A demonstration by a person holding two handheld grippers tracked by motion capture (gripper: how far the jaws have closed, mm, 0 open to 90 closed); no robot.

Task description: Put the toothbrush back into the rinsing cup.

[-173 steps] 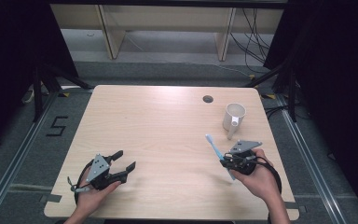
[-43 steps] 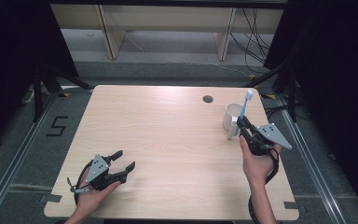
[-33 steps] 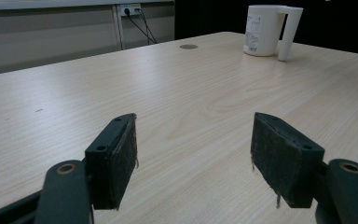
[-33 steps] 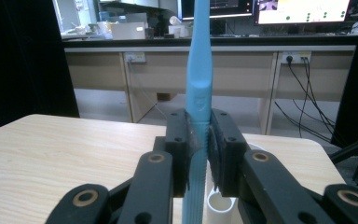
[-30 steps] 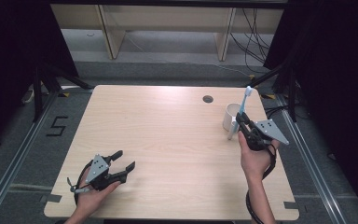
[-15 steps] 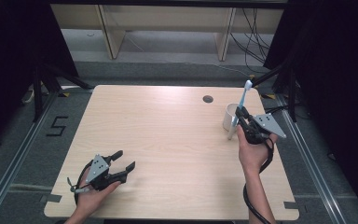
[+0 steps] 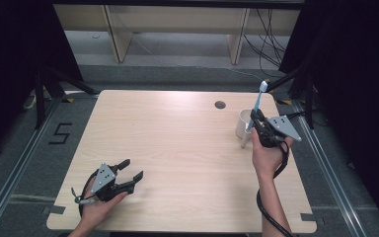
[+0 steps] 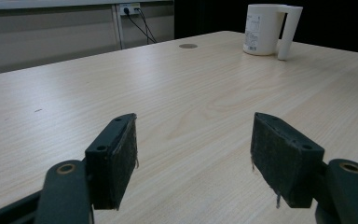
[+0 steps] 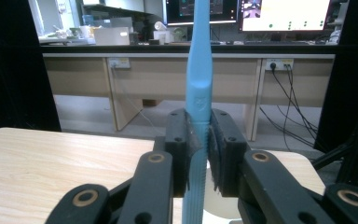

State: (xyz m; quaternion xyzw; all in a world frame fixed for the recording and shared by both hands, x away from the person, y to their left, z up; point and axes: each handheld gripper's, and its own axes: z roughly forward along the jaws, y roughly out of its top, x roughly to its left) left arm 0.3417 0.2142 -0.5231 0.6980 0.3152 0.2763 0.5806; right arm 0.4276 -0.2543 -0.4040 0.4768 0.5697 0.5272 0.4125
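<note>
Blue toothbrush (image 7: pixel 258 106), clamped in the right tool (image 7: pixel 257 126), hangs upright over the mug (image 7: pixel 244 124) at right, not yet lowered in; left tool (image 7: pixel 131 170) gapes idle.

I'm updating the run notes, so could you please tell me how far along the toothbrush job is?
Done: the right gripper is shut on the blue toothbrush, lifted clear of the table and upright by the white mug. In hand: lining it up with the mug; its lower end looks to be outside the mug. Left, probably: lowering it in and letting go. The left gripper rests open near the front edge.
</note>
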